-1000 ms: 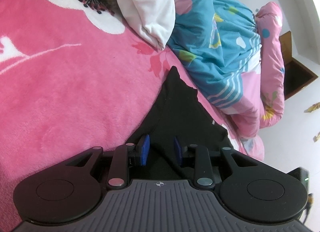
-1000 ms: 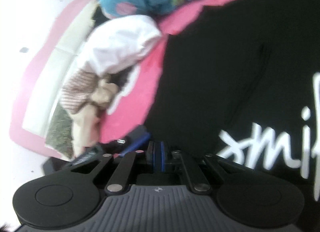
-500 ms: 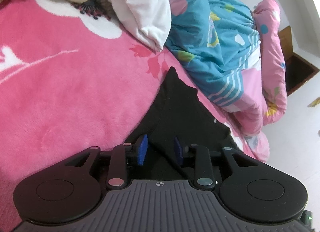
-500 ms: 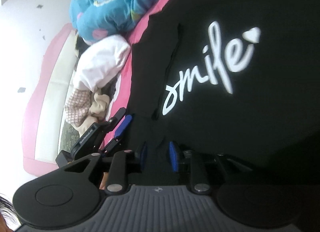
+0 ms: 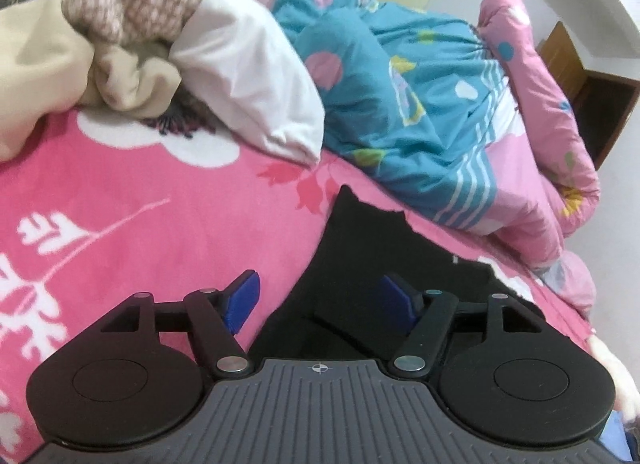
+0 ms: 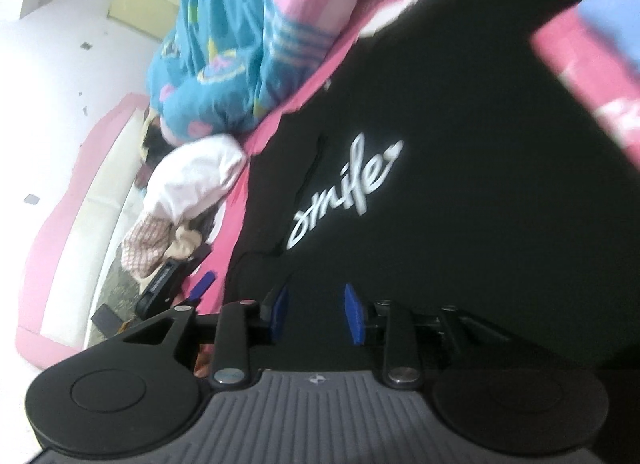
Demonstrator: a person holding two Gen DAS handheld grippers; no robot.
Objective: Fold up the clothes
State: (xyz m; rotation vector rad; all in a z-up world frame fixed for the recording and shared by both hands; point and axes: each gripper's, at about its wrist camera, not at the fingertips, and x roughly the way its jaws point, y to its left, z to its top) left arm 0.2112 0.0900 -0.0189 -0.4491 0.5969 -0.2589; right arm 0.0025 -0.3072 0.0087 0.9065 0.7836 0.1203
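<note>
A black T-shirt [image 6: 460, 192] with white "smile" lettering lies spread on the pink bed blanket [image 5: 140, 204]. In the left wrist view one black corner of the shirt [image 5: 360, 248] reaches up between the blue pads. My left gripper [image 5: 320, 304] is open wide above that corner, holding nothing. My right gripper [image 6: 316, 314] is open too, hovering over the shirt's edge below the lettering. The left gripper [image 6: 176, 280] also shows at the shirt's left edge in the right wrist view.
A blue and pink floral quilt [image 5: 420, 104] is bunched behind the shirt. A white pillow [image 5: 248, 88] and a heap of beige and checked clothes [image 5: 100, 36] lie at the back left. A wooden cabinet [image 5: 592, 96] stands beyond the bed's right edge.
The left gripper's fingers spread from a narrow gap to wide open and the view tipped up. The right gripper went from shut to open and drew back from the shirt.
</note>
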